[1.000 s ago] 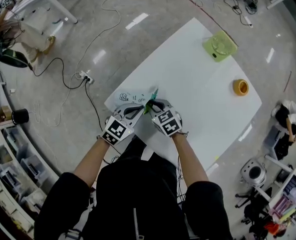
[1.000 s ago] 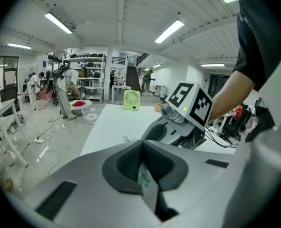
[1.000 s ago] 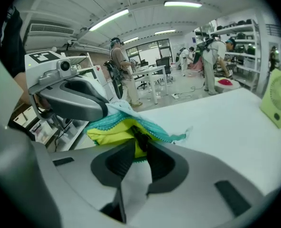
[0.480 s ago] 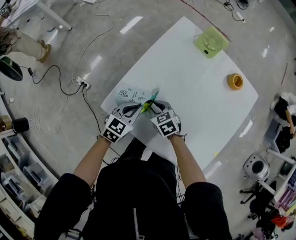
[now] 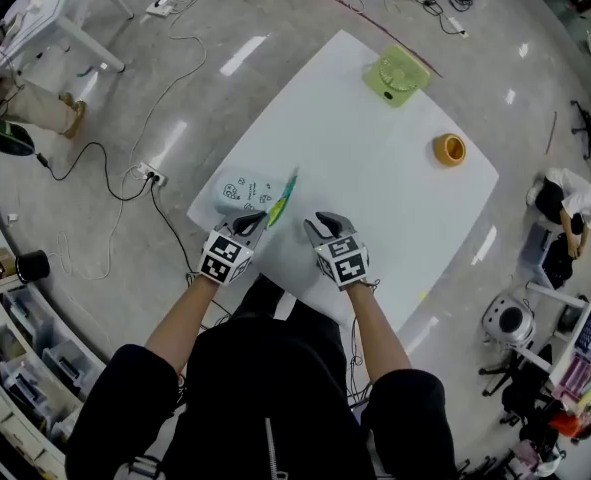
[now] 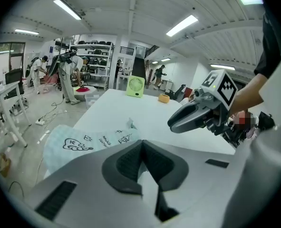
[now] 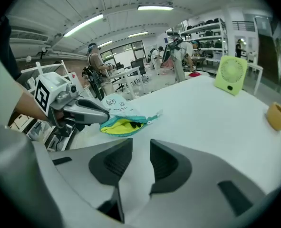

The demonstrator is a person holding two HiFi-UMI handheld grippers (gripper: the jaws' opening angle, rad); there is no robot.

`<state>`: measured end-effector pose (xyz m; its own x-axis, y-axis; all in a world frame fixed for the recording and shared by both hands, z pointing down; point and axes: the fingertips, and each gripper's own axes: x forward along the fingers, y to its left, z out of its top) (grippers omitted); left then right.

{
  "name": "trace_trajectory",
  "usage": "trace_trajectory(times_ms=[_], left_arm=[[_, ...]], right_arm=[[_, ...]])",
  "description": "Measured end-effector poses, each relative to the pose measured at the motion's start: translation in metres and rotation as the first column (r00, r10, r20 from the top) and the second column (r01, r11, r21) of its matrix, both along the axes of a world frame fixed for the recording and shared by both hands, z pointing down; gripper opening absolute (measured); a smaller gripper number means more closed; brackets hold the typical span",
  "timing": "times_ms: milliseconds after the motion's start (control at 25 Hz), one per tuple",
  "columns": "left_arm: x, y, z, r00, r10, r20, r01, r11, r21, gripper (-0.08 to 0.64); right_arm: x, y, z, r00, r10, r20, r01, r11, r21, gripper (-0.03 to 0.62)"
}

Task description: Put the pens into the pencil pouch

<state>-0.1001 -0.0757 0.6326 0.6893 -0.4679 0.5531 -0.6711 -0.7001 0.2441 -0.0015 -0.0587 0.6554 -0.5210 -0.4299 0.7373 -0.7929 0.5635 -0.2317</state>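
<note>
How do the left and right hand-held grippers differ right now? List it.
Jaws: the left hand-held gripper is shut; the right hand-held gripper is open, its jaws having just been opening. Load: the left pinches the edge of the pencil pouch; the right has nothing between its jaws. Place: the left is at the pouch; the right hangs apart from it over the table. Both tilt down toward the table.

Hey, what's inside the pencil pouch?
The pencil pouch gapes open, showing yellow lining and one small dark shape. Its cloth covers everything deeper, so no pen can be made out.
</note>
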Motion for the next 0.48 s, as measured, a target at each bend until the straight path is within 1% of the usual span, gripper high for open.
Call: trace_trajectory(times_ms=[200,280,480], left_arm=[[0.002,0.011,0.023,0.998,0.021,0.062,-0.019,0.999,-0.036,0.023],[0.002,0.016,0.033,0.996,0.030,0.085,-0.025,0.998,-0.051,0.025],[0.001,0.018,0.053,0.993,0.022,0.120,-0.010,0.995,-0.098,0.025]], right_arm=[[0.030,0.013,-0.010,0.994,0.107,0.009,-0.107,0.994,0.018,0.115],[0.039,0.020,-0.015,0.989,0.149,0.026,-0.149,0.989,0.017,0.117],[0.051,0.032,-0.026,0.978,0.205,0.048,-0.206,0.978,0.025,0.117]])
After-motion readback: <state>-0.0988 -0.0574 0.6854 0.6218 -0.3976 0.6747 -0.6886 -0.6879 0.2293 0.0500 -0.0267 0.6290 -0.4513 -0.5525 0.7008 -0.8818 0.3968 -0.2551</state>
